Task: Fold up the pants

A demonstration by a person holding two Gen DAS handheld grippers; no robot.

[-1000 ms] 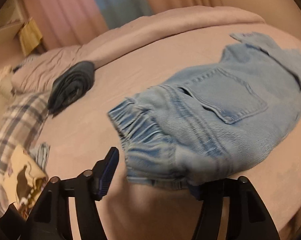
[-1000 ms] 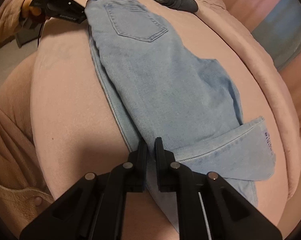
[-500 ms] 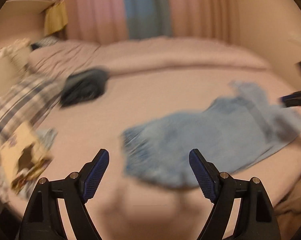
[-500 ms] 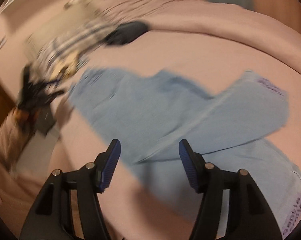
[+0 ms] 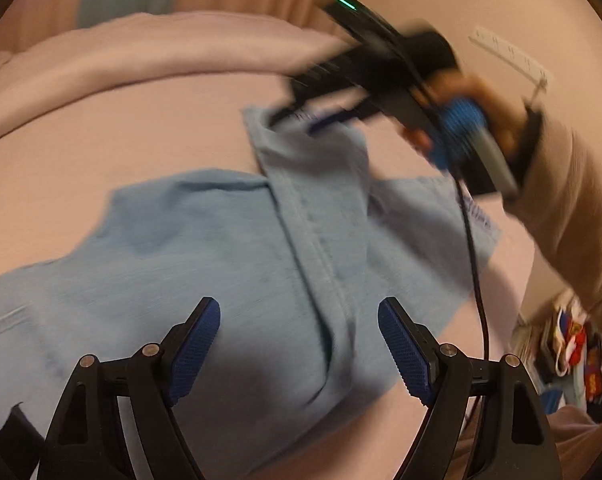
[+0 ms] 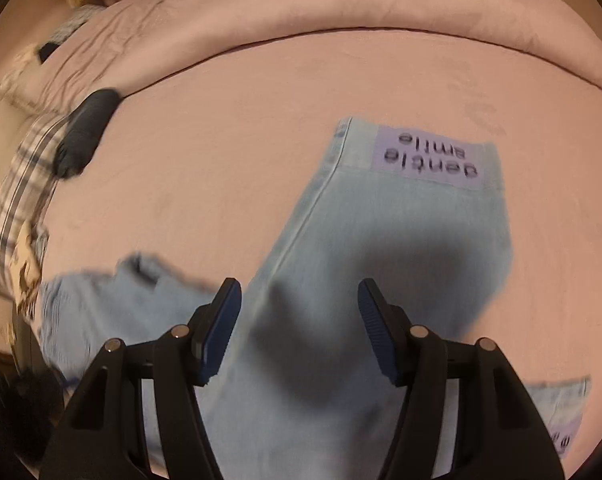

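Observation:
Light blue jeans [image 5: 229, 264] lie flat on the pink bed, one leg folded across the other. My left gripper [image 5: 299, 346] is open and empty above the legs. The right gripper [image 5: 325, 118] shows in the left wrist view, open over the far hem. In the right wrist view my right gripper [image 6: 299, 330] is open and empty above a jeans leg [image 6: 381, 240]. That leg's hem carries a purple label [image 6: 431, 160]. The waist end [image 6: 85, 300] lies blurred at the lower left.
A dark folded garment [image 6: 83, 138] lies on the pink bedsheet [image 6: 221, 140] at the left, beside a plaid cloth [image 6: 17, 196]. A rolled pink duvet [image 6: 341, 4] runs along the far side. Clutter [image 5: 573, 348] sits off the bed at right.
Both grippers let go of the jeans and opened. The left moved from the waist toward the legs; the right moved to the hem end. The jeans now lie flat.

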